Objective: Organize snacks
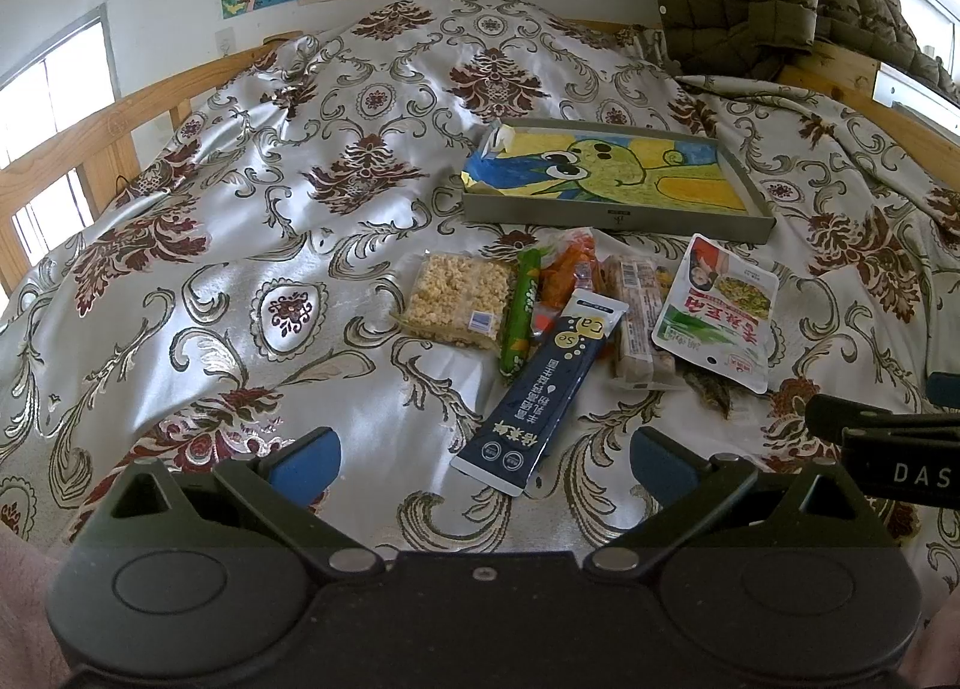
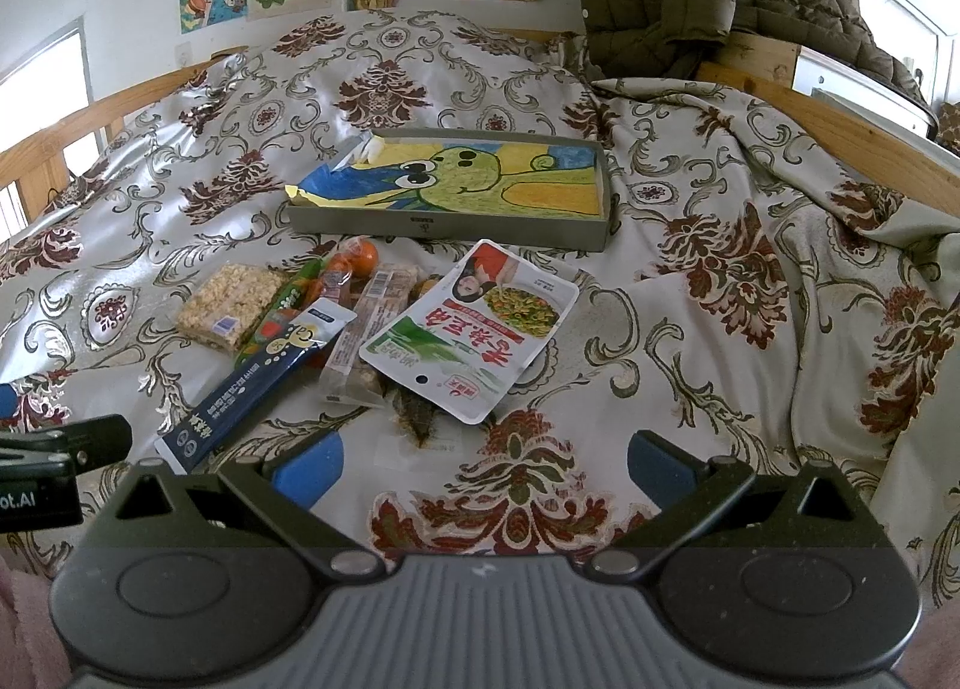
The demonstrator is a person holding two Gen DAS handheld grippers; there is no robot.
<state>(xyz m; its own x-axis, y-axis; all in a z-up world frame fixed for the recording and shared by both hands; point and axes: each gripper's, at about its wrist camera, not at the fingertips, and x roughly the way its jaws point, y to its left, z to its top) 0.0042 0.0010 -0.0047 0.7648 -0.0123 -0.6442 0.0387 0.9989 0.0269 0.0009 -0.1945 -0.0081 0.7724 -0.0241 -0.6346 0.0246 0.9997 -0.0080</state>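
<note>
flat grey cardboard tray [image 1: 618, 219] on patterned satin bedspread [image 1: 240, 197], snack pile in front: clear-wrapped puffed-rice block [image 1: 453, 299] leftmost, white flat pouch [image 1: 717, 312] rightmost

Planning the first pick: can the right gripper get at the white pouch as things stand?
Probably yes. The right gripper is open, and the white pouch lies on top of the snack pile, just ahead of it, with only bare bedspread between.

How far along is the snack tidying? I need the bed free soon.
Nothing looks done yet: the tray holds only its drawing liner. Nothing is in hand; the left gripper and right gripper are both open and empty. All snacks remain on the bedspread, including the white pouch, navy packet and rice cake.
</note>
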